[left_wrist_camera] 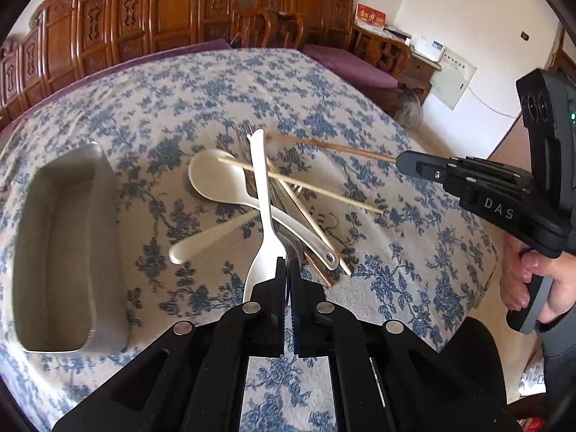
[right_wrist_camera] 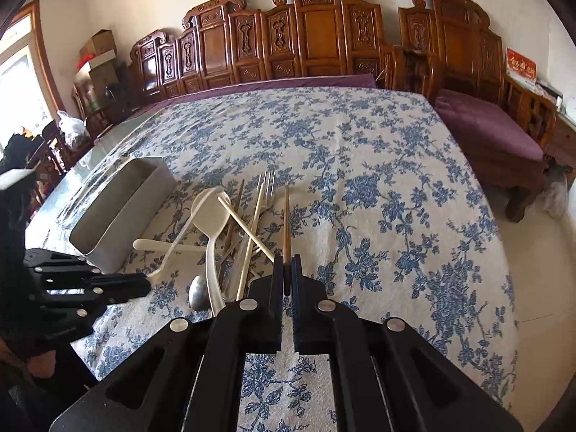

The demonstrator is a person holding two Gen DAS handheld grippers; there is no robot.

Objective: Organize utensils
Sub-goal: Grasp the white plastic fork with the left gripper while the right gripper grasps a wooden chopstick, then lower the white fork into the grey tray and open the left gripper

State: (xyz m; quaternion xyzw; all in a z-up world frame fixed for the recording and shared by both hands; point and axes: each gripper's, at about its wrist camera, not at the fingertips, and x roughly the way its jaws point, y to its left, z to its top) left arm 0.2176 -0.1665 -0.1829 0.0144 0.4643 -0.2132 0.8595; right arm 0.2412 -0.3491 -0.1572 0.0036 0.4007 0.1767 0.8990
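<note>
At the far left of the desk [left_wrist_camera: 324, 82], on its blue-flowered cloth, stands a grey metal holder [left_wrist_camera: 61, 252] with nothing visible inside it; in the right wrist view the same holder [right_wrist_camera: 122, 208] lies just left of the pile of utensils.

Next to the right comes the pile itself, a loose heap in the middle of the desk. It has white spoons, one with its bowl [left_wrist_camera: 216, 180] turned up, pale chopsticks [left_wrist_camera: 298, 185] lying crossed over them, a metal fork [right_wrist_camera: 265, 183] with its prongs pointing away, and a metal spoon [right_wrist_camera: 198, 296] at the near edge.

The left tongs [left_wrist_camera: 288, 270] are closed on a white spoon [left_wrist_camera: 262, 208] at its broad end, and its handle slants up and away over the heap. In the right wrist view the left tongs [right_wrist_camera: 144, 282] reach in from the left edge and pinch that spoon [right_wrist_camera: 172, 248].

Further right, the right tongs [right_wrist_camera: 287, 268] are closed on a brown chopstick [right_wrist_camera: 286, 223], which sticks straight out ahead of them above the cloth. From the left wrist view the same chopstick [left_wrist_camera: 331, 147] runs from the right tongs [left_wrist_camera: 399, 161] back over the pile, and a hand [left_wrist_camera: 529, 280] holds the grip at the right edge.
</note>
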